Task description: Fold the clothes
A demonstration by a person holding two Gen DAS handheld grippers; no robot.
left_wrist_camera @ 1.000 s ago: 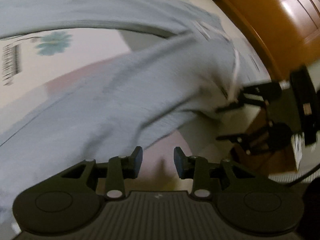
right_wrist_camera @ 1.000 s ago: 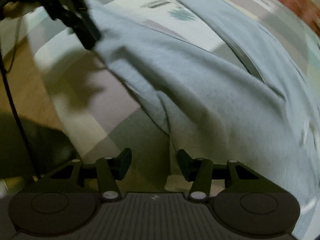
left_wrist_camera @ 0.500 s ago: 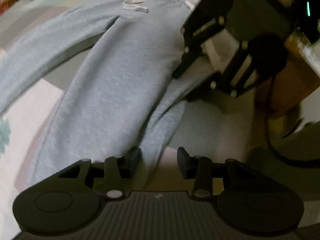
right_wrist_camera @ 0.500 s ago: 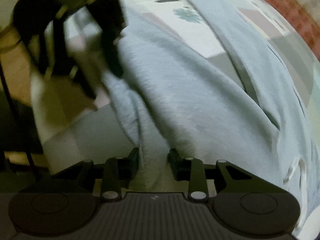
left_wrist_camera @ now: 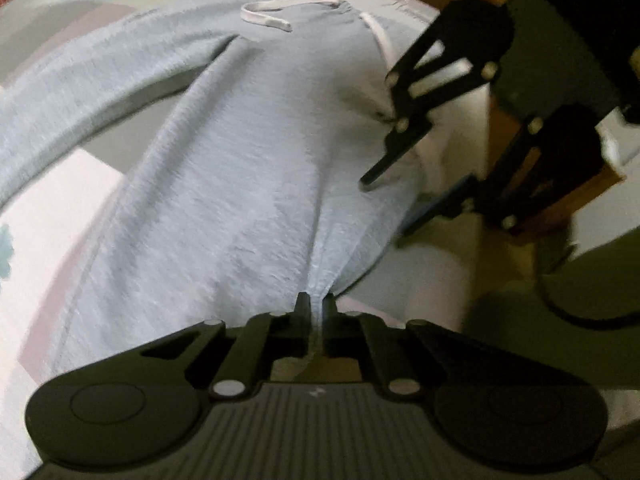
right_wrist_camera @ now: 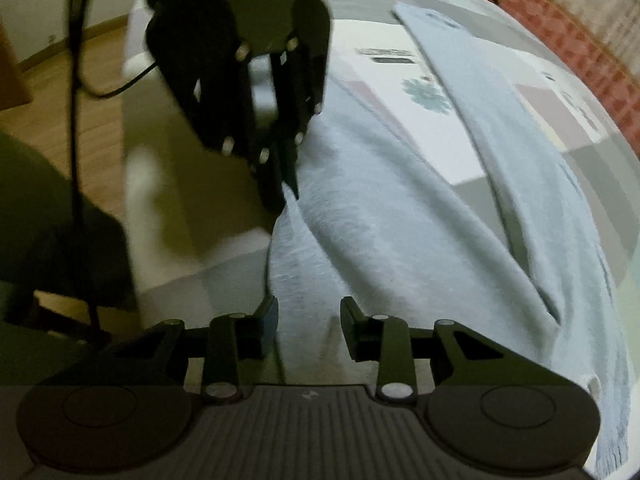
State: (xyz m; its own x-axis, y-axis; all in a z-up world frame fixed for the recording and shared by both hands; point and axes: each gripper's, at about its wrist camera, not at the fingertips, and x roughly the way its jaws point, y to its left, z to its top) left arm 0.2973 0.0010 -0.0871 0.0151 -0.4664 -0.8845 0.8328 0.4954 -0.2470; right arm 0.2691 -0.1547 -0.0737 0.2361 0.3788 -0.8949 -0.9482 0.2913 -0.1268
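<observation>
The grey sweatpants (left_wrist_camera: 224,168) lie spread on the patterned bedcover (right_wrist_camera: 432,128), 2 legs apart, nothing folded yet. The left gripper (left_wrist_camera: 316,308) has pinched the hip edge of the sweatpants, its jaws nearly together. The right gripper (right_wrist_camera: 308,312) stands half wide at the waist edge, cloth between its jaws but not pressed. All folds remain.

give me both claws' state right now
left claw: closed on a fold of the grey sweatpants
right claw: open, sweatpants edge between the fingers
</observation>
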